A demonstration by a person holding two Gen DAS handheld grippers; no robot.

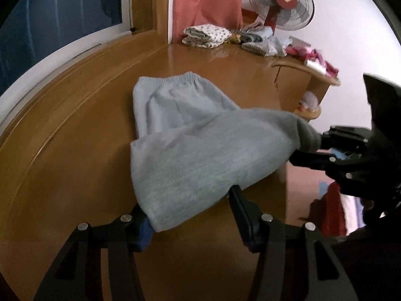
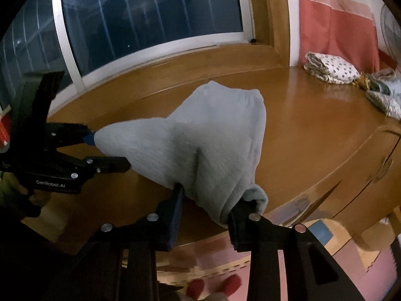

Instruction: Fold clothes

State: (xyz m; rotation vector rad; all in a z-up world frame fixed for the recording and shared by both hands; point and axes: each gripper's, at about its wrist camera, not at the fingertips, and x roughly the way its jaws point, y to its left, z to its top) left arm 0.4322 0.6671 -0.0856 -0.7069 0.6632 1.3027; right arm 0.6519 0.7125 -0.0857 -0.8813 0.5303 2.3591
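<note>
A light grey garment [image 1: 195, 150] with an elastic waistband [image 1: 180, 79] lies partly on the wooden tabletop [image 1: 75, 150], its waistband end resting at the far side. The near end is lifted off the wood and hangs between both grippers. My left gripper [image 1: 188, 203] is shut on one bunched corner, with the cloth draped over its fingers. From the right wrist view the left gripper [image 2: 110, 148] pinches that same corner. My right gripper [image 2: 209, 198] is shut on the other corner of the garment [image 2: 213, 150]. In the left wrist view the right gripper [image 1: 308, 148] holds the cloth's right tip.
Folded patterned clothes [image 1: 208, 36] and a loose heap of clothes [image 1: 270, 42] sit at the far corner beside a standing fan [image 1: 283, 0] and a red curtain [image 1: 205, 2]. A dark window [image 2: 150, 25] runs behind the table. The table's edge with a drawer front [image 2: 376, 170] drops off at the right.
</note>
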